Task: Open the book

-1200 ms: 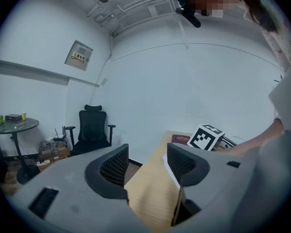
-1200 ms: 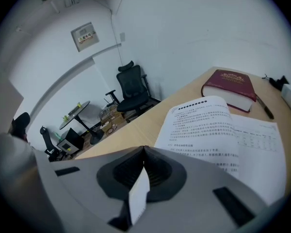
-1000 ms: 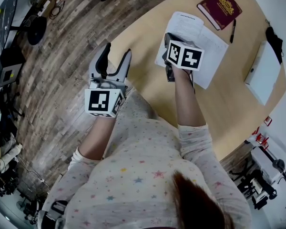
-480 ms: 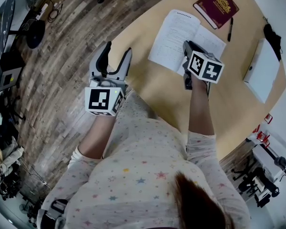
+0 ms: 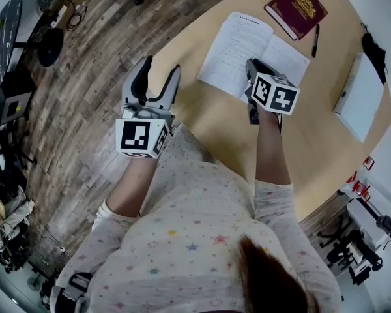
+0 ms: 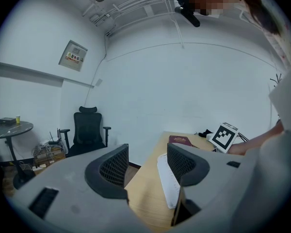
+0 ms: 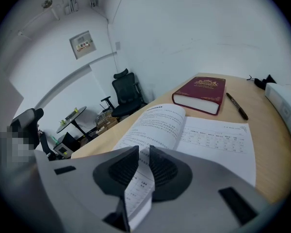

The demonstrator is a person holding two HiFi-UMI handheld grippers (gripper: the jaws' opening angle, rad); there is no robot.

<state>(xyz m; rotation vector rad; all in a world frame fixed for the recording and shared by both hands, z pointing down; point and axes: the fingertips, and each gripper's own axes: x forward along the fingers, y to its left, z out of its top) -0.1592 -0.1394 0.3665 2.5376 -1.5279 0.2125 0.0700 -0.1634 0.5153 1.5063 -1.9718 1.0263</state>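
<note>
Pinching a thin sheaf of pages at the near edge of the book (image 7: 203, 135), the right gripper (image 7: 143, 164) has its jaws drawn narrow, with the paper standing up between the pads. The book lies open and flat on the wooden table (image 5: 202, 109), its left page arching a little and its right page printed with tables. The raised sheaf and the gripper's own body hide the near strip of the book in the right gripper view.

Well to the left of the book, off the table's edge and over the plank floor (image 5: 85, 109), the left gripper (image 6: 148, 164) hangs with its jaws spread wide and nothing between them.

Just beyond the book lies a closed red book (image 7: 201, 93), and a black pen (image 7: 236, 106) rests beside it, off the open book's far right corner. Right of the book sits a flat white box (image 5: 360, 100), with a black bundle (image 5: 376, 54) past it. Far beyond the book's left side stand a black office chair (image 7: 126, 93) and a small round table (image 7: 75, 115).
</note>
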